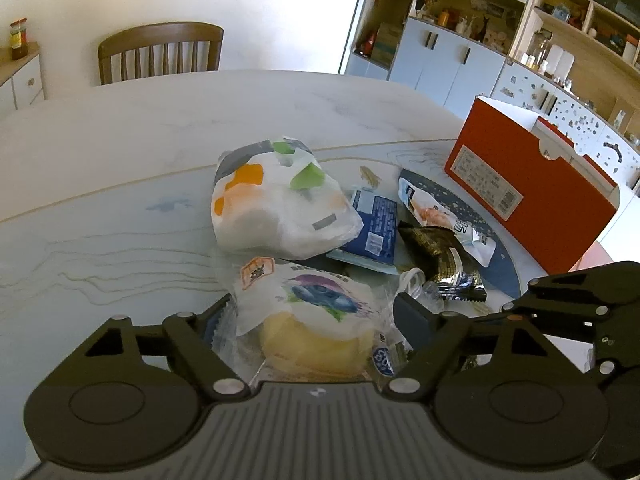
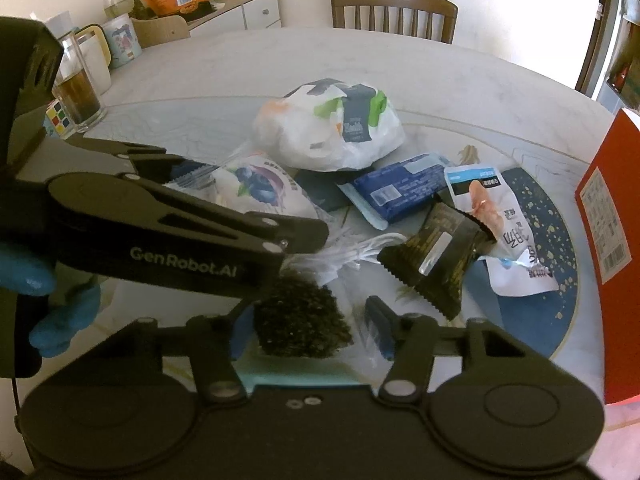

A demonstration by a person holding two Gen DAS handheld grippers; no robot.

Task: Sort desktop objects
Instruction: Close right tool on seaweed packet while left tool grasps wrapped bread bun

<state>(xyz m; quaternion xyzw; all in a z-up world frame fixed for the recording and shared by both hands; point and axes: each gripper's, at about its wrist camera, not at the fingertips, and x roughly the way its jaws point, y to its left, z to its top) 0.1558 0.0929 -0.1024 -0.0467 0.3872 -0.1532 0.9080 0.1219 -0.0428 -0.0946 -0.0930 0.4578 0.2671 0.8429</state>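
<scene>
The left gripper (image 1: 310, 320) stands spread around a wrapped blueberry cake (image 1: 316, 328), its pads seemingly not yet pressing, while the right gripper (image 2: 308, 328) straddles a clear packet of dark dried seaweed (image 2: 300, 324), with a gap beside one finger. Beyond them the snack pile, including a white bread bag (image 1: 276, 204), blue packet (image 2: 396, 192) and dark sachet (image 2: 436, 256), lies heaped mid-worktop (image 1: 100, 168) beside the red box (image 1: 532, 196). Sorting looks barely begun.
</scene>
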